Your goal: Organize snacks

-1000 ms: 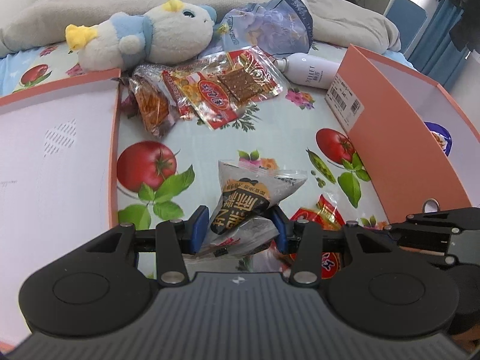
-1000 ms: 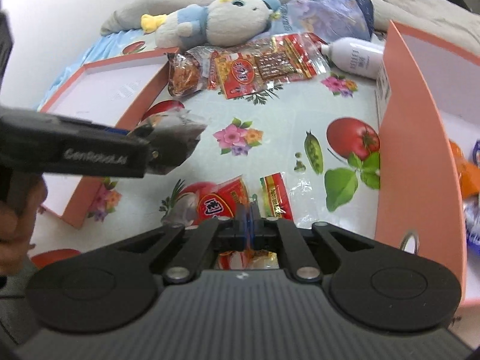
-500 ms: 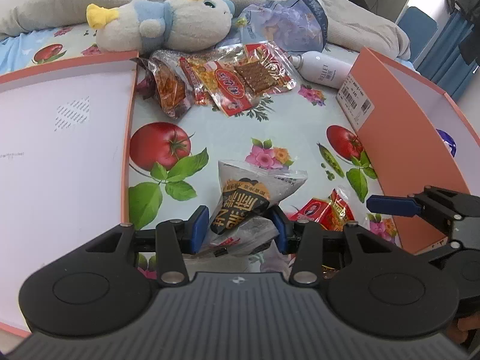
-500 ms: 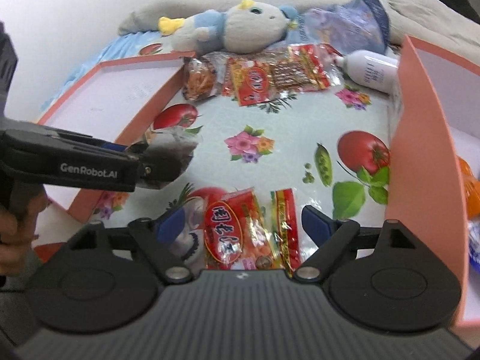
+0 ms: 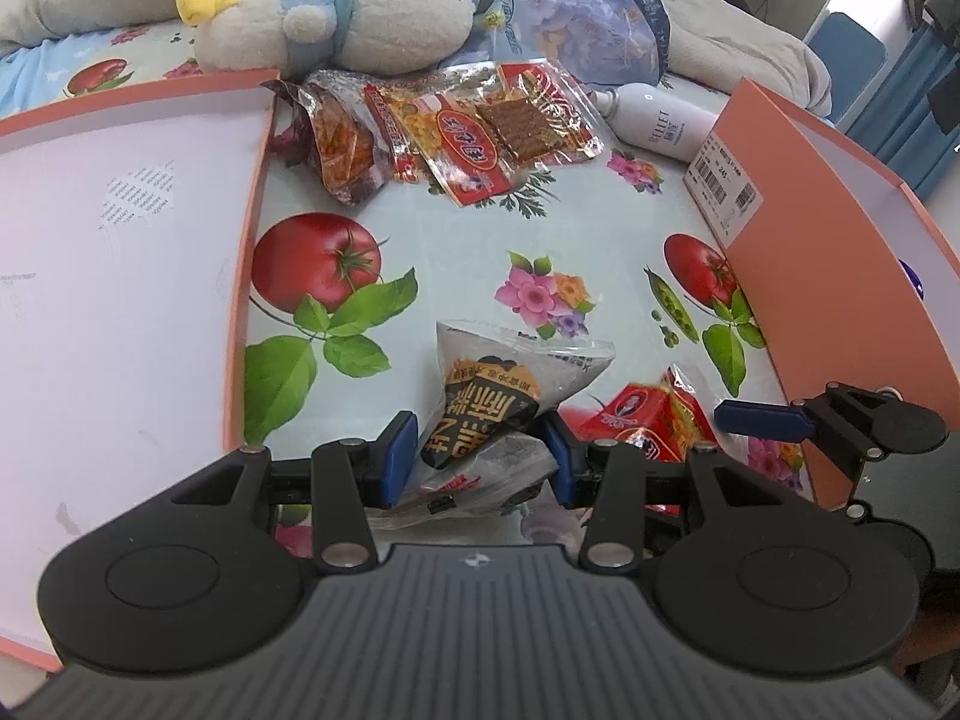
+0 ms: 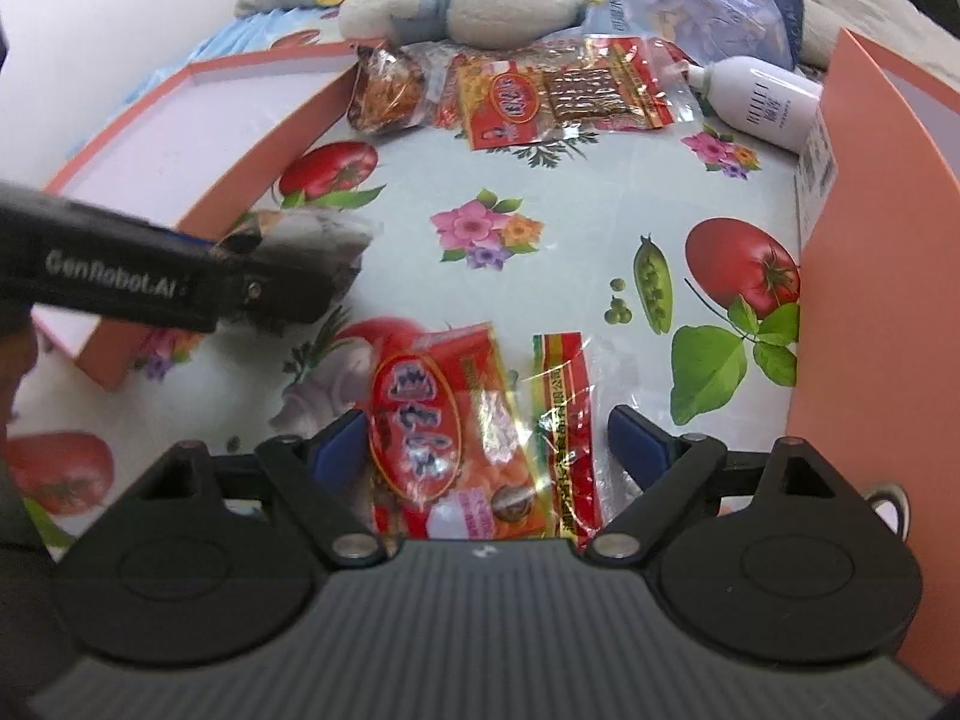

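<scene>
The orange box (image 6: 864, 276) runs offscreen, its contents apparently hidden.

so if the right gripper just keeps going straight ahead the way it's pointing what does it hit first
Probably the red snack packet lying on the tablecloth between the open fingers of the right gripper. Depth is hard to judge, so it may pass just above it.

Camera placement, as I read it: both wrist views sit low and close over the fruit-printed tablecloth (image 5: 456, 228), facing the grey-and-blue plush toy (image 5: 336, 18); the left sits leftward. Both share the red snack packets (image 6: 558, 90).
</scene>
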A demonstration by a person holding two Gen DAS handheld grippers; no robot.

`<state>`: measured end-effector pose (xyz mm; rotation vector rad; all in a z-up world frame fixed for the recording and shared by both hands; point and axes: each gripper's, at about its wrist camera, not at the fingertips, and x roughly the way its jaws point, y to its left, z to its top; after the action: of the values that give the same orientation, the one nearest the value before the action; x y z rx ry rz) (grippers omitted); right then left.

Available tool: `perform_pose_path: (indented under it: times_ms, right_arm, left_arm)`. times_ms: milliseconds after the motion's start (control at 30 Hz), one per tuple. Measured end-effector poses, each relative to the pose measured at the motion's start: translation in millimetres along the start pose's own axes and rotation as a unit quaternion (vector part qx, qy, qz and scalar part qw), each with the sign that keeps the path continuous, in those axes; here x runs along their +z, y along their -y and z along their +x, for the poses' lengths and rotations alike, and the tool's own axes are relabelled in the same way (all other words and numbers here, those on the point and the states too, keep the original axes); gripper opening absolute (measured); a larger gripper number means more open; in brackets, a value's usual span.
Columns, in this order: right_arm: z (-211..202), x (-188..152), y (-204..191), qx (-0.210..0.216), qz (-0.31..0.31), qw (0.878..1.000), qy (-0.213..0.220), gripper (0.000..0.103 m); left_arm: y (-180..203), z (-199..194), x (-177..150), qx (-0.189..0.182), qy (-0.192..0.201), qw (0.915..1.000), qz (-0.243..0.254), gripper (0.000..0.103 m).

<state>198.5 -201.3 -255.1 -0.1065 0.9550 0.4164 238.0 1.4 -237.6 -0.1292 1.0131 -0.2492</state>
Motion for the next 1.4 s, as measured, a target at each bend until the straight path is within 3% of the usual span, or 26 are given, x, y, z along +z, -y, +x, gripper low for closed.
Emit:
perform_pose_path:
  times_ms: [133,300,333,367,967,1400]
  right_arm:
    - [1,1,-1,-0.004,-0.003,1.000,-0.004,0.088]
    - [-7,-2,-3,0.008,-0.005,1.000,-0.002,0.070]
    - [-8,-2,-5,0.008,-0.010,1.000,-0.004,0.067]
    - [-10,-3,-6,0.012,-0.012,1.000,-0.006,0.052]
    - [-41,-9,-5,-0.014,0.033,0.999,0.008,0.051]
    - [-97,18,-9,-0.021,0.044,0.997,0.068,0.051]
  left_arm:
    - [3,2,0,-0.002,0.005,1.0000,0.003,0.050]
    - [6,1,-1,0.000,0.006,1.0000,0.000,0.051]
    - [7,1,-1,0.000,0.005,1.0000,-0.001,0.051]
    - [7,1,-2,0.001,0.004,1.0000,-0.002,0.051]
    - [17,-38,-8,-0.006,0.019,0.9995,-0.025,0.051]
    - [32,-82,4,-0.011,0.054,0.9976,-0.042,0.051]
